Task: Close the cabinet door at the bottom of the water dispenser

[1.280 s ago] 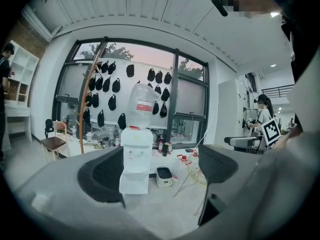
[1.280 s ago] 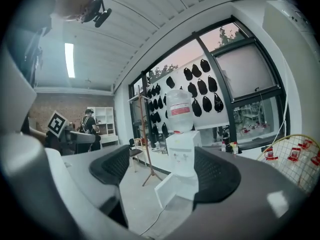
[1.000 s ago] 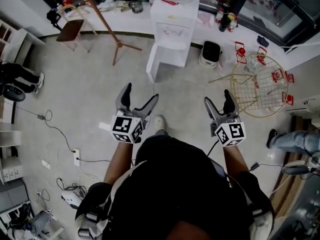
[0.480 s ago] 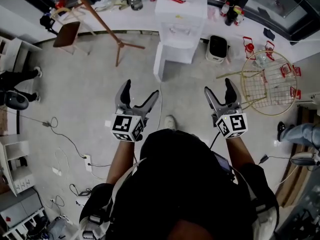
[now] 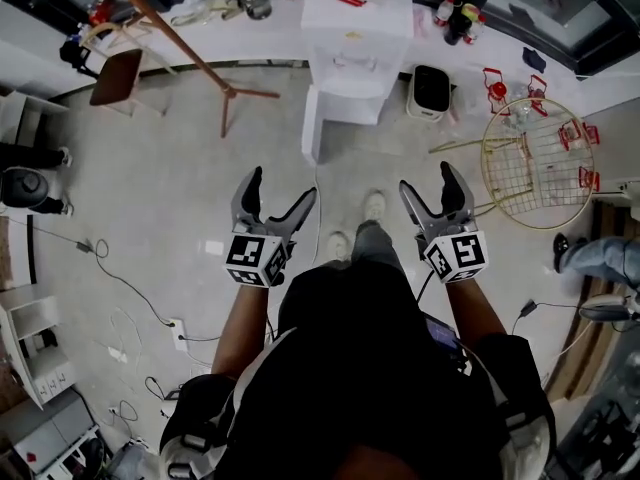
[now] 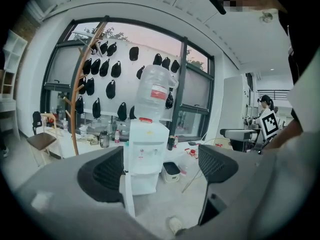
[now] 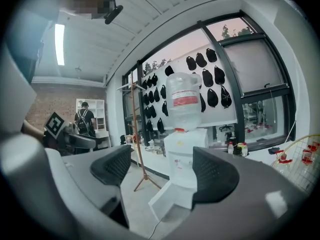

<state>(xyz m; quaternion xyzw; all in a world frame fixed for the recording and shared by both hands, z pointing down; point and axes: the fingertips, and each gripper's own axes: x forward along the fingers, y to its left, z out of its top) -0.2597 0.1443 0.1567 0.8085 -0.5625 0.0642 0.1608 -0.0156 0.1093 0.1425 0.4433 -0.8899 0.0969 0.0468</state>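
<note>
Shoe [image 5: 374, 206] advanced, ajar cabinet door [image 5: 310, 123] edge-on, left hand-held gripper [image 5: 282, 183], right hand-held gripper [image 5: 426, 176] spread

Dispenser door [image 5: 311, 124] ajar; left claw [image 5: 282, 184], right claw [image 5: 426, 177] spread.

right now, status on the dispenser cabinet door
Left tongs and right tongs open, empty. Cabinet door open, some way ahead, untouched. Coat stand left of it, off the path.
</note>
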